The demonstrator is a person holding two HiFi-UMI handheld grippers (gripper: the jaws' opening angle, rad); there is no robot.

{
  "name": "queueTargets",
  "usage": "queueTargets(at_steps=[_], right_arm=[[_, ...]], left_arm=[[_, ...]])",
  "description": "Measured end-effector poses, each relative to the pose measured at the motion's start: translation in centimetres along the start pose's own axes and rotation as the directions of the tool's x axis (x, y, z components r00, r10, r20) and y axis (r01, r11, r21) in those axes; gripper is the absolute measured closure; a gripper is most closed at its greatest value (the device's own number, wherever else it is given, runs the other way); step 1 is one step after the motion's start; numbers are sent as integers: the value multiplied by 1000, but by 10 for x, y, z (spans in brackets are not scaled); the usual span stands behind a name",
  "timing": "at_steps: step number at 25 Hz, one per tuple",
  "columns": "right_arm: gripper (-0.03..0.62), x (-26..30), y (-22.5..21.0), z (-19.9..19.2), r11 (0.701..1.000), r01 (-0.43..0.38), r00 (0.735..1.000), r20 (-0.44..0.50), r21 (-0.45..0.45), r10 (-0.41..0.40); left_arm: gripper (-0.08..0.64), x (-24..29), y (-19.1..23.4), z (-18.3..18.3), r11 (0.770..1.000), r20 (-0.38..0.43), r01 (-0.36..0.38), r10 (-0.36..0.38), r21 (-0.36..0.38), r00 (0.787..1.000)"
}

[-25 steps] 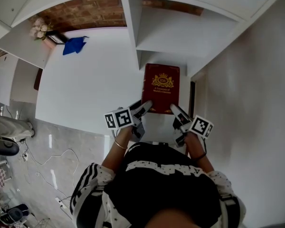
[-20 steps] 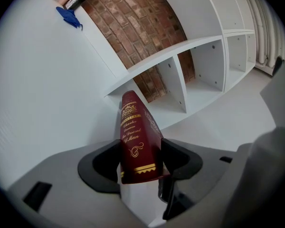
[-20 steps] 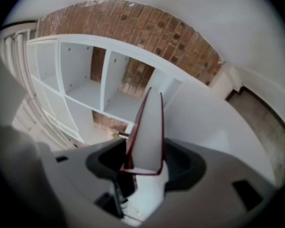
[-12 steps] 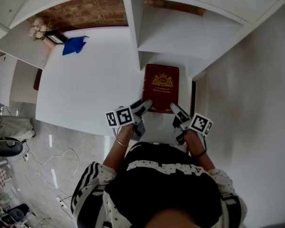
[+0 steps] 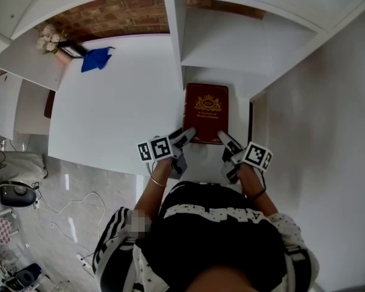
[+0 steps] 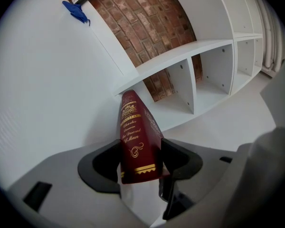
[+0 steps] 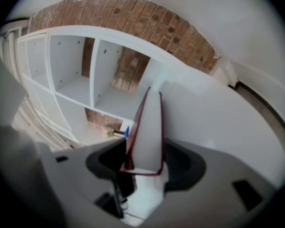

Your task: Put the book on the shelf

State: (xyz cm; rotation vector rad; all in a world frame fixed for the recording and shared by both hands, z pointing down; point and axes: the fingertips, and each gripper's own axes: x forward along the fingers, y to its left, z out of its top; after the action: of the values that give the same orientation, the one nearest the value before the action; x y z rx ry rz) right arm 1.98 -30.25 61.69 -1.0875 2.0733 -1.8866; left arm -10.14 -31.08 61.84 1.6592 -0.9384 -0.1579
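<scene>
As appears, two hand-held grippers (image 5: 188, 132) (image 5: 221, 136) clamp one book (image 5: 205, 111).

The head view looks steeply down from high up, with the white shelf (image 5: 231, 41) at 12 o'clock. Each gripper view sits very close to the red book (image 6: 135, 141) and looks along its jaws toward the shelf. All three views share the book and shelf.

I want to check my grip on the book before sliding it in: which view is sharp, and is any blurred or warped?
Left gripper view: sharp, the book shows crisp gold spine lettering. Right gripper view: soft throughout, page edges smeared. Head view: evenly lit, but the wide lens bows the shelf edges.
</scene>
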Motion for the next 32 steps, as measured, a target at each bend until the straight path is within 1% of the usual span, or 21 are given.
queueTargets(at_steps=[2,7,10,14,19,24,27,28,32], right_arm=[[328,0,1,-2,1000,18,1000,2,4,-18],[328,8,-2,-1,1000,-5,1000,13,2,5],[328,10,-5,-1,1000,21,1000,21,16,-21],[330,14,-6,1,999,30,999,34,22,-30],[330,25,-4,6,1000,14,999,49,8,-15],[330,30,-3,10,1000,27,997,67,7,-27],[330,33,-4,12,999,53,996,73,13,-54],[330,35,-4,13,999,49,996,76,10,-49],[330,39,-5,19,998,61,994,91,13,-62]], left_arm=[[278,-1,1,1,1000,-4,1,-1,4,1000],[278,1,5,4,1000,-21,1,-1,18,1000],[278,3,8,6,1000,-30,3,-2,25,1000],[278,5,11,9,1000,-43,6,-4,31,999],[278,9,16,18,999,-41,9,-7,33,999],[278,12,18,25,999,-46,12,-11,34,999],[278,15,21,30,999,-52,17,-15,31,999],[278,16,21,31,999,-53,19,-17,29,998],[278,21,23,37,999,-39,22,-21,31,999]])
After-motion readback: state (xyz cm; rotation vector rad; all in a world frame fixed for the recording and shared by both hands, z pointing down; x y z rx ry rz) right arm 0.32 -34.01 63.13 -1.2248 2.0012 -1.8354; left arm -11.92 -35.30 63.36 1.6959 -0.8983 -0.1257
